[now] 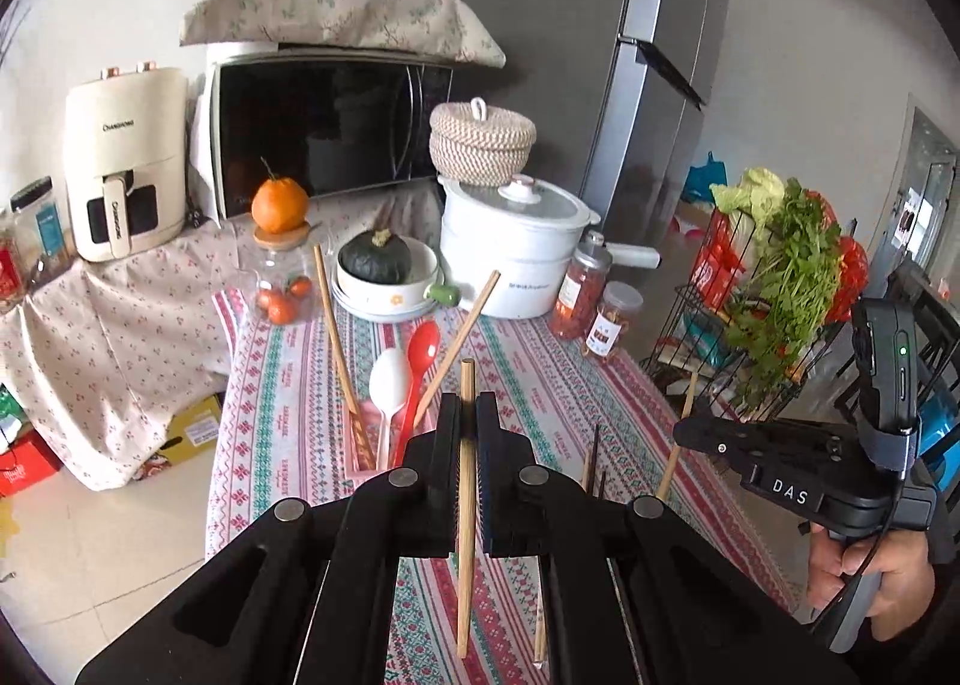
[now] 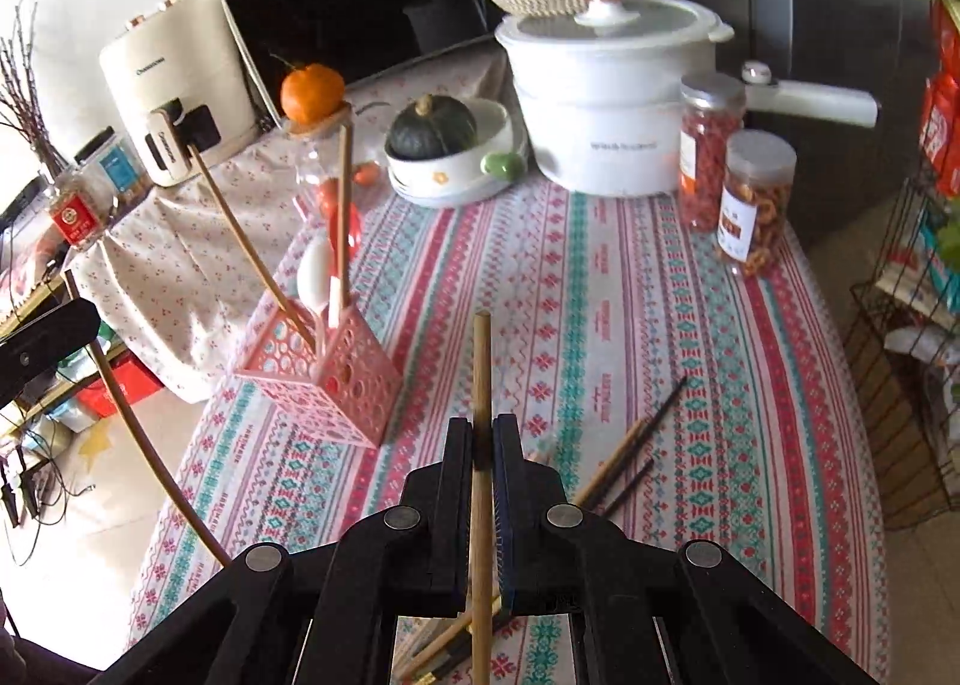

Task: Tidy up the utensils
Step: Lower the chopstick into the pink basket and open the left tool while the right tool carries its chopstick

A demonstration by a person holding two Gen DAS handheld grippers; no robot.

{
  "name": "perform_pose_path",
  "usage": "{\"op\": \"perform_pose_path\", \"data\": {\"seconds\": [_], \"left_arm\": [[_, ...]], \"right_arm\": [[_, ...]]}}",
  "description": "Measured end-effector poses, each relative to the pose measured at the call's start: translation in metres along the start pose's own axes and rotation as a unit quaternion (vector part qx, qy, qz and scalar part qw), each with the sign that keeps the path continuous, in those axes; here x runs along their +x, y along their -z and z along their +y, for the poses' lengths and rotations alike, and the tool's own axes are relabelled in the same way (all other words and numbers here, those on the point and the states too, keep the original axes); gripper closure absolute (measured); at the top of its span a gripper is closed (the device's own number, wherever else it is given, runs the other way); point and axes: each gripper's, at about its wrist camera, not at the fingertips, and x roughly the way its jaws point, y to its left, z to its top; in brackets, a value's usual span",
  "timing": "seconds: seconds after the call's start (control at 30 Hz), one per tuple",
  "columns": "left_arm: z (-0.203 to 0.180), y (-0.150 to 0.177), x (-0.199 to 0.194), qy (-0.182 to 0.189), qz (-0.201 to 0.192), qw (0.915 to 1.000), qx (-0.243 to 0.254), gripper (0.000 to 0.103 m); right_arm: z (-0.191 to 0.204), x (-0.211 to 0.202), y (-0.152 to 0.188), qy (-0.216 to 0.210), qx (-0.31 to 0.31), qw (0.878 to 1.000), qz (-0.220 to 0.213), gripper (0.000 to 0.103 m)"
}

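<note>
My left gripper [image 1: 468, 415] is shut on a light wooden chopstick [image 1: 465, 565], which stands upright above the patterned tablecloth [image 1: 570, 385]. Beyond it is a pink perforated holder [image 1: 363, 454] with a white spoon [image 1: 387, 379], a red spoon [image 1: 423, 349] and two chopsticks leaning out. My right gripper [image 2: 482, 433] is shut on another wooden chopstick [image 2: 480, 361], lifted off the table; the pink holder [image 2: 336, 379] lies ahead to its left. Several loose chopsticks [image 2: 636, 445], some of them dark, lie on the cloth to the right and under the gripper.
At the table's far end stand a white pot [image 2: 606, 102], two snack jars [image 2: 756, 193], a bowl with a green squash [image 2: 444, 144] and a glass jar topped with an orange [image 2: 312, 90]. A wire rack with greens [image 1: 780, 289] stands off the right edge.
</note>
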Motion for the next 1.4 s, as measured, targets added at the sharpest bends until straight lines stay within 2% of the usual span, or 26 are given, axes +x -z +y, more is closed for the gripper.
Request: {"op": "perform_pose_path", "data": {"seconds": [0.17,0.37,0.57,0.7,1.13,1.33,1.4], "left_arm": [[0.002,-0.018,-0.027,-0.022,-0.074,0.997,0.003,0.099],[0.017,-0.037,-0.032,-0.04,-0.123,0.9912,-0.028,0.099],[0.029,-0.045,-0.033,-0.065,-0.192,0.9782,-0.045,0.099],[0.032,-0.048,-0.02,-0.084,-0.228,0.9695,-0.034,0.099],[0.042,-0.035,0.076,-0.118,-0.123,0.9853,-0.008,0.098],[0.059,-0.031,0.099,-0.103,-0.08,0.9906,-0.04,0.097],[0.063,-0.032,0.104,-0.095,-0.061,0.9923,-0.052,0.094]], "right_arm": [[0.015,-0.016,-0.014,-0.007,-0.019,0.999,-0.045,0.098],[0.027,-0.024,-0.032,-0.016,-0.016,0.996,-0.085,0.098],[0.035,-0.021,-0.044,-0.033,-0.006,0.995,-0.097,0.098],[0.041,-0.018,-0.045,-0.037,-0.007,0.994,-0.102,0.098],[0.051,-0.011,-0.048,-0.04,-0.016,0.993,-0.108,0.098],[0.052,-0.008,-0.05,-0.044,-0.014,0.993,-0.108,0.098],[0.052,-0.007,-0.051,-0.046,-0.012,0.993,-0.111,0.098]]}}
